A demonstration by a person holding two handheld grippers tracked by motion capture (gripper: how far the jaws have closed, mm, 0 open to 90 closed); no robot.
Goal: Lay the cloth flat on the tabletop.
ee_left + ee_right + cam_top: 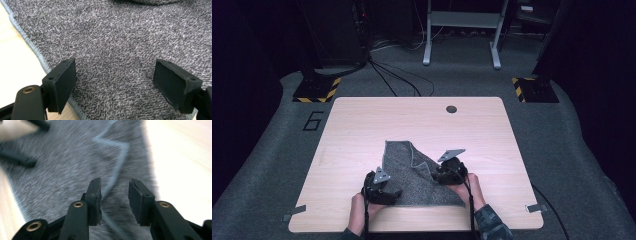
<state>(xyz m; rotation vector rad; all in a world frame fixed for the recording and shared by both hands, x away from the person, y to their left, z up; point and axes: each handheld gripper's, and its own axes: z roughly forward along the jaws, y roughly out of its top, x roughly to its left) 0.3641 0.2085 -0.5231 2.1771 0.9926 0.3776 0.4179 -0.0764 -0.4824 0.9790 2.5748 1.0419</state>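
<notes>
A: We note the grey towel (412, 175) lying near the table's (362, 120) near edge, partly folded, its hem (117, 162) zigzagging across the top layer. Both grippers sit over it.

B: We record the left gripper (113, 85) with jaws wide, hovering over the towel's left border, nothing pinched. The right gripper (115, 197) stands at the towel's right side, jaws narrowly apart; the hem runs through the gap, pads not pressing.

A: We see bare wood left, right and far of the towel.
</notes>
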